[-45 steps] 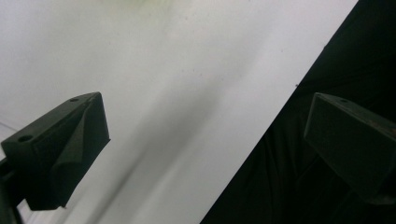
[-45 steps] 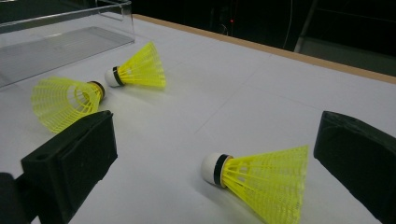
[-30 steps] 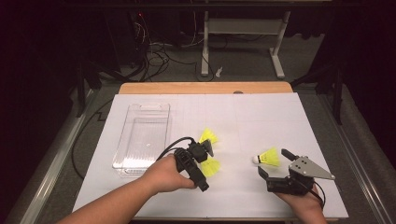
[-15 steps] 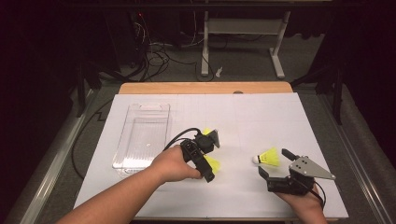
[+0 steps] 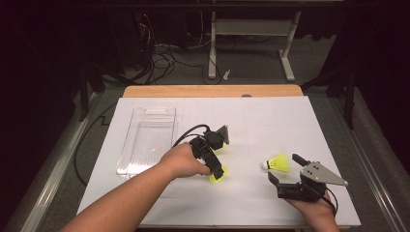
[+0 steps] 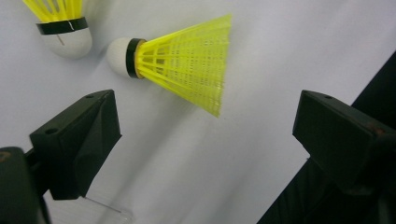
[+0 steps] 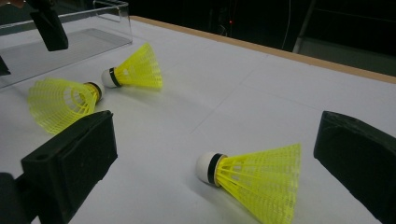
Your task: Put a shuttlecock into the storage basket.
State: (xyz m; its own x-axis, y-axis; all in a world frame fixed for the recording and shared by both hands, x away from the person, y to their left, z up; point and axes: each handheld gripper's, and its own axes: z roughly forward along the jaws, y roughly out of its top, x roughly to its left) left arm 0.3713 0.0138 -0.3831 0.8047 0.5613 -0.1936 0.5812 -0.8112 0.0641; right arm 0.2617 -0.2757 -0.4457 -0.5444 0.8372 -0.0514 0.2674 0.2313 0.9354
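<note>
Shuttlecock (image 6: 180, 65) lies on the white table (image 5: 270, 121) ahead of the left gripper (image 5: 212, 157), unclamped jaws just narrowing on nothing, its hand (image 5: 186, 162) hiding most of it from above.

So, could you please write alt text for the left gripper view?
Two black jaws of the left gripper stand open above a white table, nothing between them. Just beyond lies a yellow shuttlecock on its side, cork pointing left, with a second shuttlecock at the top left corner.
</note>
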